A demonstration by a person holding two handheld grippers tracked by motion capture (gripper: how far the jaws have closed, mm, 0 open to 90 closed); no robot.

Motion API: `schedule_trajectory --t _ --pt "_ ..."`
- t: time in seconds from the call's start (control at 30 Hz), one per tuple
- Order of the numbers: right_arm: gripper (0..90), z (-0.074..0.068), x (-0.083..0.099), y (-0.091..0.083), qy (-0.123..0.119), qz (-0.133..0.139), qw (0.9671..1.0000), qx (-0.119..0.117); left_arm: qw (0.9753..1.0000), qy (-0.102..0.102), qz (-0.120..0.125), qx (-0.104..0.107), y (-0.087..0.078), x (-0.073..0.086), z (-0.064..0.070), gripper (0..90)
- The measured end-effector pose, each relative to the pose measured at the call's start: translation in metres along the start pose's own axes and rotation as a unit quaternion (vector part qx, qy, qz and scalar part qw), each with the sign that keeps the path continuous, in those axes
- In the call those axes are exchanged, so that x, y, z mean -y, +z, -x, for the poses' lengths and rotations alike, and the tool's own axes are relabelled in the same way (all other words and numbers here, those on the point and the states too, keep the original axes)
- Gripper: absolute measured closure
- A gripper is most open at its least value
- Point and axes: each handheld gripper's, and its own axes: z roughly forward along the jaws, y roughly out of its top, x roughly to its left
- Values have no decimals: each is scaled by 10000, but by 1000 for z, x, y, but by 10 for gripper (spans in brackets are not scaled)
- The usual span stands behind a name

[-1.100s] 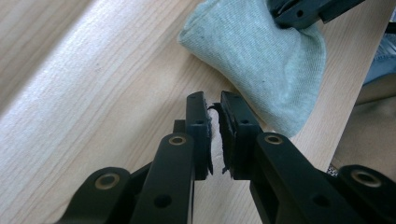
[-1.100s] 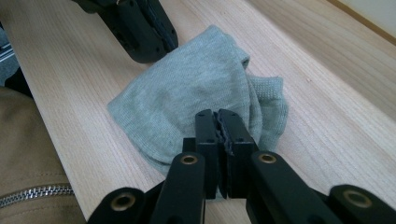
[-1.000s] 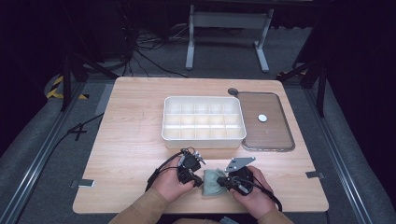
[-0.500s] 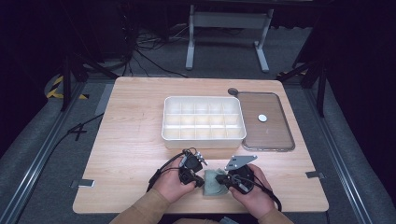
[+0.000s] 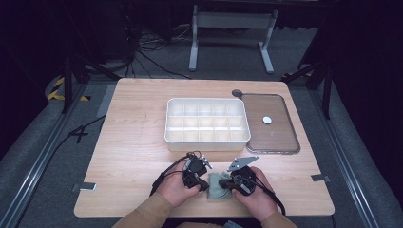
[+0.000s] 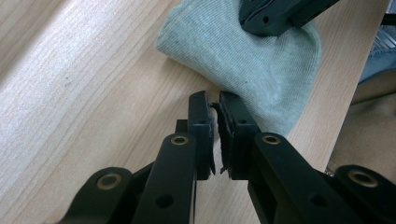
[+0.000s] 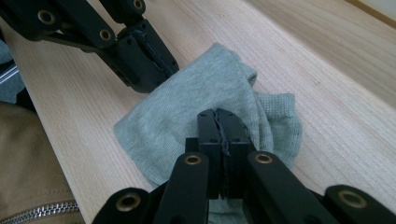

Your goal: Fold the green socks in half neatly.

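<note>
One grey sock [image 5: 216, 186] lay at the near edge of the worktop [image 5: 133, 142], between two grippers.
Left gripper [image 6: 214, 100]: fingers nearly together at the sock's edge, a bit of fabric apparently between them. Right gripper [image 7: 218, 114]: fingers pressed together on a fold of the sock. Farther back stood one white divided tray [image 5: 207, 141], and just beside it one brown lid [image 5: 280, 137] bearing one small white disc [image 5: 267, 120].

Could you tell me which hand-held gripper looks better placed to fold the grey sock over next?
Probably the right hand-held gripper: its jaws are pressed together over the grey sock. The left hand-held gripper sits nearly shut at the sock's edge; whether it holds any fabric is unclear.
</note>
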Motion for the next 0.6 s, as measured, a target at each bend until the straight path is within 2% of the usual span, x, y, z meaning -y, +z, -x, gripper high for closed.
schedule_trajectory --t 0.23,0.4,0.43,0.53,0.6 --pt "900 1 3 0 52 105 9999 -37 9999 85 44 59 2 -3 1 829" --pt "898 -3 2 1 -1 100 9999 81 9998 142 142 77 1 -5 5 834" --pt "898 -4 2 1 -10 111 9999 78 9996 208 155 98 0 -5 5 838" --pt "897 -6 1 2 -11 111 9999 88 9993 233 261 86 -2 -6 9 847" --pt "898 -7 0 3 47 110 9999 74 9992 282 274 -34 -1 -7 12 854"
